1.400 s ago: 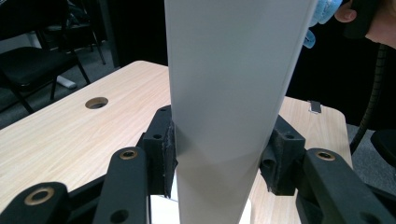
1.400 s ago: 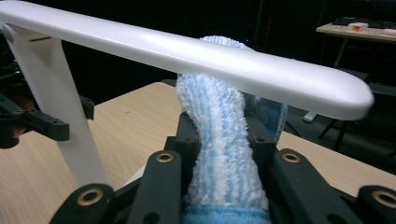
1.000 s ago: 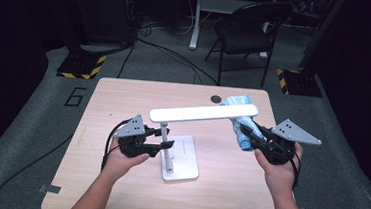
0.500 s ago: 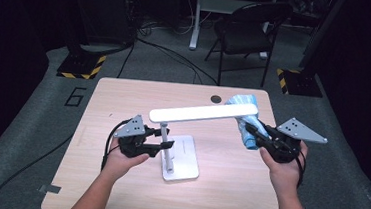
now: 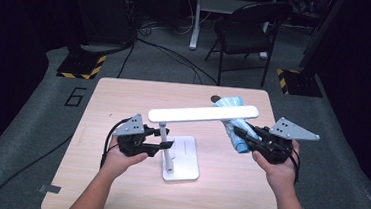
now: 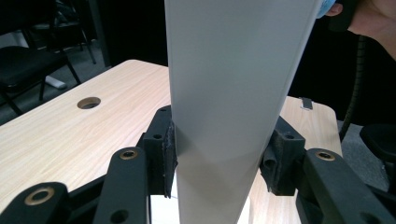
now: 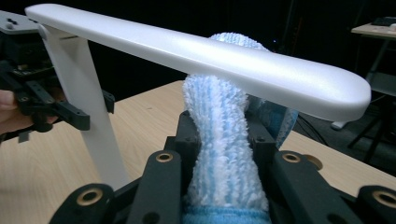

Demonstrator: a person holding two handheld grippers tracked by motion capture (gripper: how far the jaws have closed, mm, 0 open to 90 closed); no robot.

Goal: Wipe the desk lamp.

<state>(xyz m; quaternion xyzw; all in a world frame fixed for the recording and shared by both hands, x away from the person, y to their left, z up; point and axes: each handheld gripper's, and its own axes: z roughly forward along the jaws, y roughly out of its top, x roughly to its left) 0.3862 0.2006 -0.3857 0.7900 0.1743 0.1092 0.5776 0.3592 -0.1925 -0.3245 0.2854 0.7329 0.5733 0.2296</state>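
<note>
High view: a person sits at a wooden table (image 5: 116, 189) w/ a gripper in each hand. A white desk lamp (image 5: 181, 159) stands mid-table, its long light bar (image 5: 203, 114) level above. Left gripper (image 5: 166, 138) is clamped on the lamp's upright post, steadying it. Right gripper (image 5: 239, 131) holds a light-blue cloth (image 5: 237, 137) at the bar's right end. Vs. a second ago the lamp and left hand haven't shifted; the right hand and cloth have crept a bit further under the bar's tip. Looks like wiping of the bar is in hand, w/ the cloth just getting into place, so most of the bar is prob. still to do.

Left gripper view: both black pads press the flat white post (image 6: 224, 102) from either side, a firm grasp. Not clear from above: the post is broad and flat, and the pads sit square on its narrow edges.

Right gripper view: jaws squeeze the fluffy cloth (image 7: 224, 140), which sticks up betw. them and meets the underside of the bar (image 7: 201, 53). That contact is hidden from overhead. The left gripper (image 7: 100, 109) shows farther off, gripping the post.
</note>
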